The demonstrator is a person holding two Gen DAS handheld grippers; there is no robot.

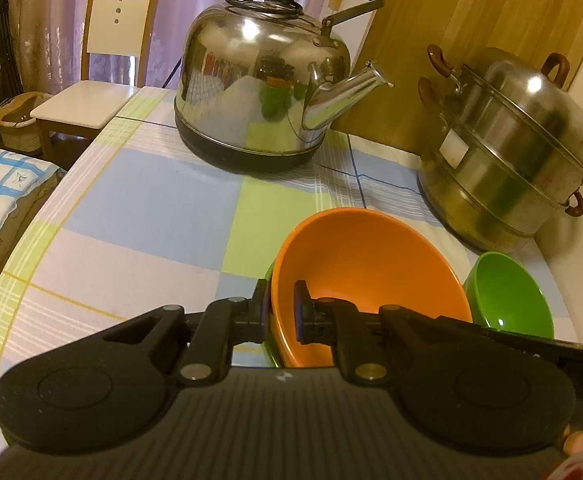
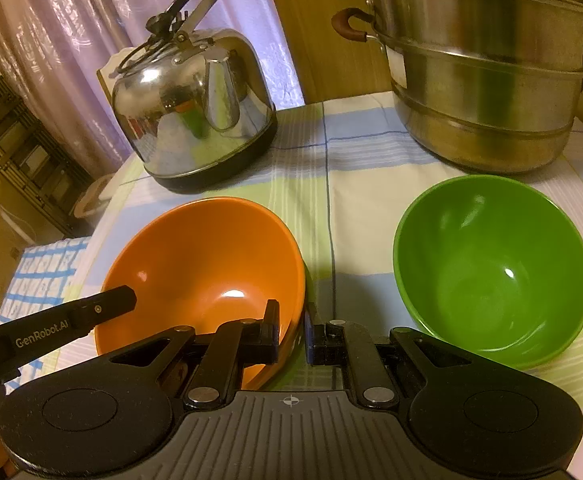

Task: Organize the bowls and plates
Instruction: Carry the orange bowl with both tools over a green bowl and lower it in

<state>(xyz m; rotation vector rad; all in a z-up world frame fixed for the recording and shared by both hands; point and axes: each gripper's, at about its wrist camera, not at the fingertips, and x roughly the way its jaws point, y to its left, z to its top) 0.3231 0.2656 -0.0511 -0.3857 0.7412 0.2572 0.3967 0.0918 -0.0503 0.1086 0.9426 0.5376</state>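
Both grip the round orange plastic bowl (image 2: 199, 276), which sits on the checked-cloth bench (image 2: 355, 200) in front of the shiny steel kettle (image 2: 195, 120): the left hand-held gripper (image 1: 281, 312) is clamped on its near-left rim, the right hand-held gripper (image 2: 291, 332) on its near-right rim. The round green plastic bowl (image 2: 491, 268) stands just right of the orange one. Judged best: lift evenly, keep it level, then nest it squarely into the green bowl

Dim warm yellowish indoor light, bright glare patches on the kettle (image 1: 259, 92) and steamer (image 1: 511, 140), small highlights inside both bowls, soft shadows on the tablecloth (image 2: 355, 184), strong fisheye bending, dark corners, slight softness.
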